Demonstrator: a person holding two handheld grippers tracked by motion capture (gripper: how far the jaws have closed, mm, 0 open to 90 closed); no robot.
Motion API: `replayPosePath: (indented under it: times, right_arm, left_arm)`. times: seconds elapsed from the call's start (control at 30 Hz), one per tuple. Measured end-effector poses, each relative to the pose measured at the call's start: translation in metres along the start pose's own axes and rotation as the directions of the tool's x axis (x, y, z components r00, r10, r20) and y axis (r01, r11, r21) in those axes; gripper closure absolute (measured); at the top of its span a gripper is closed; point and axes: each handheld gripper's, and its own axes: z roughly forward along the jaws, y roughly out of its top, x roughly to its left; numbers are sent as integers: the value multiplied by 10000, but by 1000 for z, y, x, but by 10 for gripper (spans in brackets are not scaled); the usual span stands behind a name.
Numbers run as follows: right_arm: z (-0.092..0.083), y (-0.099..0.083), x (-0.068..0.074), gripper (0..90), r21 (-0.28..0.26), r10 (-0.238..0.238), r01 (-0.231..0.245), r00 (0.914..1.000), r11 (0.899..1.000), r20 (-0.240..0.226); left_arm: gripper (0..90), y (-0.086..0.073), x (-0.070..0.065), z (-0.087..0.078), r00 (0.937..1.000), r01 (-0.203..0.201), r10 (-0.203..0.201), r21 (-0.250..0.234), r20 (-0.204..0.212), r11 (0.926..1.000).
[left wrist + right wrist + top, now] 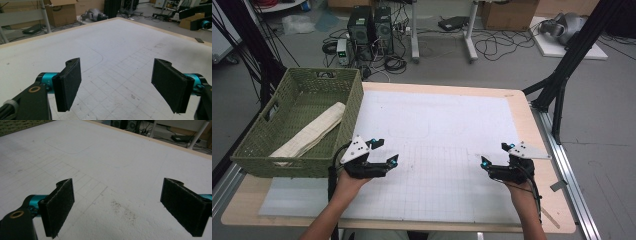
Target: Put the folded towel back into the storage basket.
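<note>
My left gripper (386,151) hovers over the white gridded mat (437,125) just right of the green wicker basket (262,150). Its jaws stand wide apart with nothing between them (116,86). A folded cream cloth (314,132) lies inside the basket, slanting from the near left up to the far right. My right gripper (495,154) sits low over the mat near the table's right side, also open and empty (117,210). In the left gripper view the right gripper (197,23) appears far off at the upper right.
The wooden table (532,125) has bare edges around the mat. A black tripod leg (562,75) stands off the right side. Computer towers (369,27), cables and cardboard boxes (507,12) lie on the floor beyond the table.
</note>
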Motion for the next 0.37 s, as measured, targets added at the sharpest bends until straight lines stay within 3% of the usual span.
replayPosePath:
  times: [0.37]
  right_arm:
    - [1, -2, -3, 112, -60, 117, -116, 9999, 9999, 22]
  left_arm:
    - [243, 0, 3, -1, 9998, 69, -69, -1, -169, 10000]
